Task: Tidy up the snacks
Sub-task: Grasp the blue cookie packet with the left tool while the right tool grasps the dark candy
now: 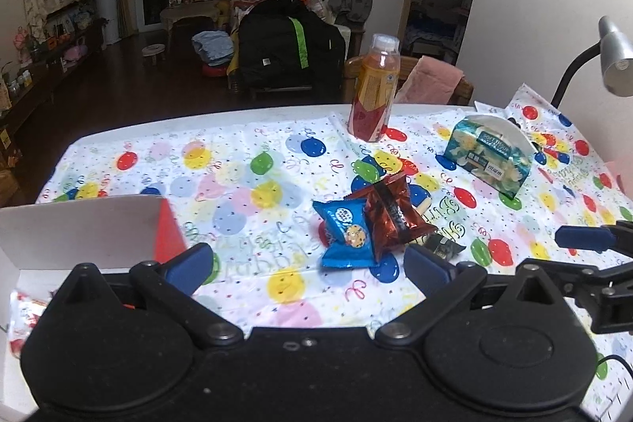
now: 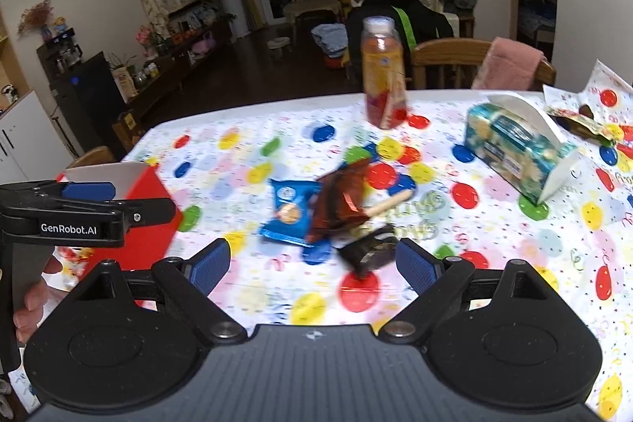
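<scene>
Both grippers are hovering low over the table with the balloon-print plastic cloth (image 1: pixel 237 184), and neither is holding anything. The left gripper (image 1: pixel 308 265) is sitting with its blue-padded fingers spread wide, and the right gripper (image 2: pixel 312 262) is spread just as wide, nothing between the pads.

The snacks are lying in a little heap mid-table, right in front of both tools: a blue cookie packet with a chocolate-chip cookie printed on it (image 1: pixel 348 234), a crinkly red-brown foil packet (image 1: pixel 389 216) leaning against its right side, and a small dark wrapper (image 1: pixel 443 248) just beside the foil one, nearest the right gripper. The right wrist view is blurring a bit, so I can't read any labels.

Off to the left a red cardboard box with a white inside (image 1: pixel 79 228) is standing open, and a white-and-red packet (image 1: pixel 23 319) is already lying in it. Farther back, an orange-labelled plastic drink bottle (image 1: pixel 374 87) is standing upright, with a teal tissue pack (image 1: pixel 488 155) to its right.
</scene>
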